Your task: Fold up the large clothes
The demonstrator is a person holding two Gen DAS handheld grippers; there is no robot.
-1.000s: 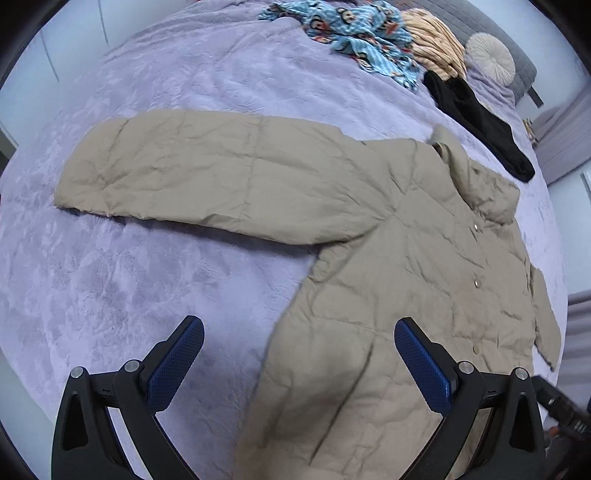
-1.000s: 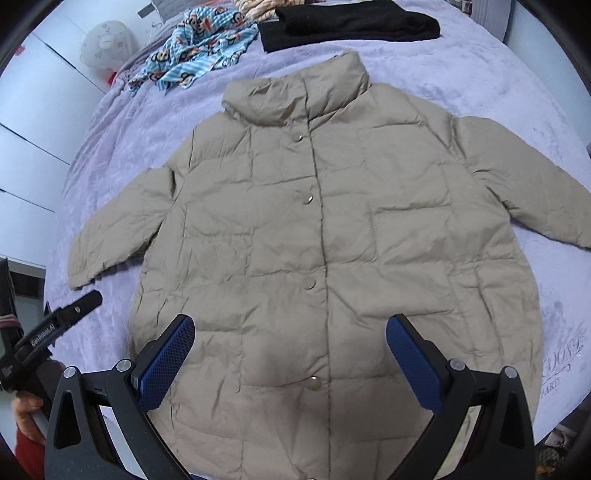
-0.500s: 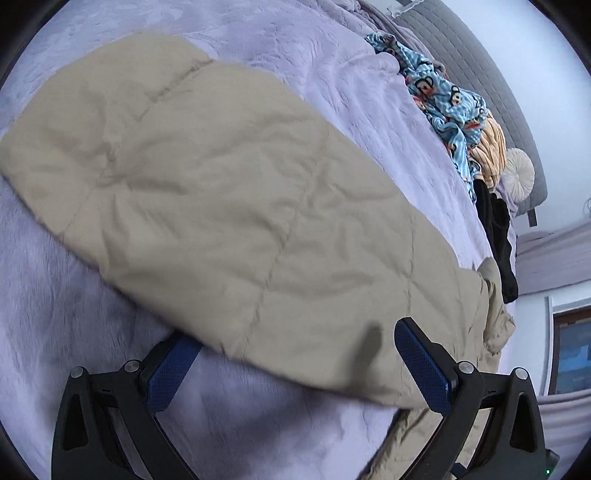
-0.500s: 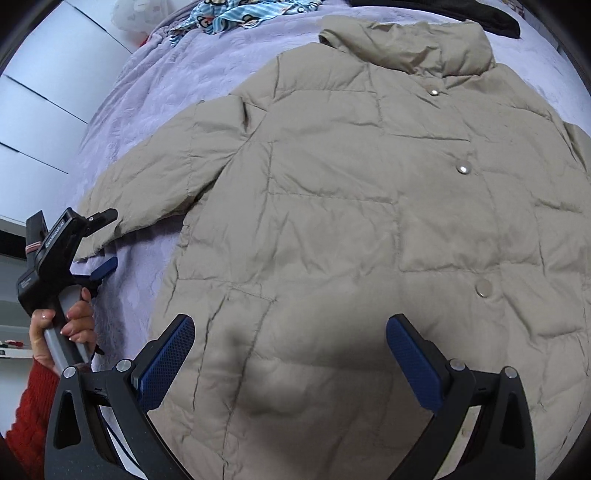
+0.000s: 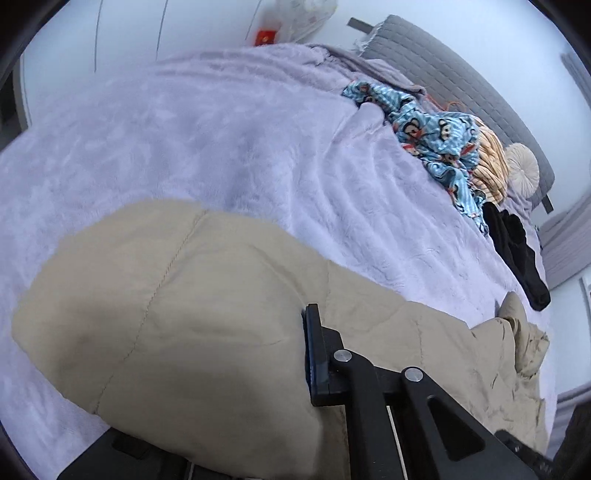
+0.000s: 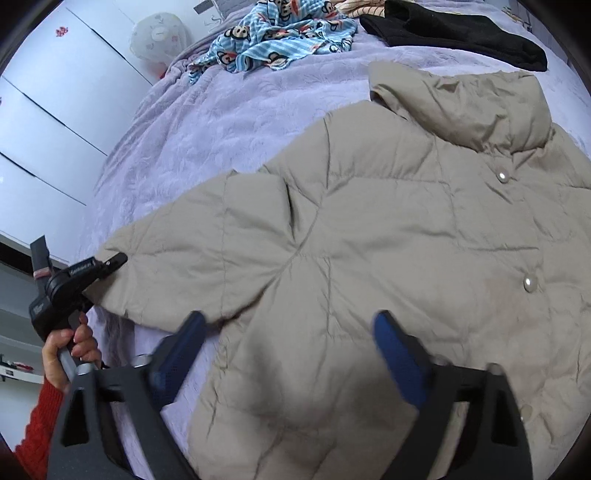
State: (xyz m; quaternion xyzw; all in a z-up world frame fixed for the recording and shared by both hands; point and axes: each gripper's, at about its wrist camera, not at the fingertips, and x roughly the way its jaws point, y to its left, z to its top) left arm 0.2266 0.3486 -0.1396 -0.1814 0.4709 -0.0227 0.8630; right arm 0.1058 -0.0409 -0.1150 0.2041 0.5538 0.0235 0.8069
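We're pinching the cuff of the beige puffer jacket (image 6: 369, 258) lying flat on the bed (image 6: 221, 110) with the left gripper (image 6: 110, 263) for folding the sleeve in, while the right gripper (image 6: 288, 354) is hovering open near the armpit.

The coat (image 6: 369, 258) is plain beige with pale silvery snaps (image 6: 528, 285). The blanket (image 5: 221, 140) under it is lilac. Toward the bed's head lie a blue striped cloth (image 6: 273, 33) printed with brown monkey faces, a black garment (image 6: 461, 33) and an orange-striped one (image 5: 487, 166). The gripper pads (image 6: 399, 354) are blue, the sleeve (image 6: 40, 417) red.
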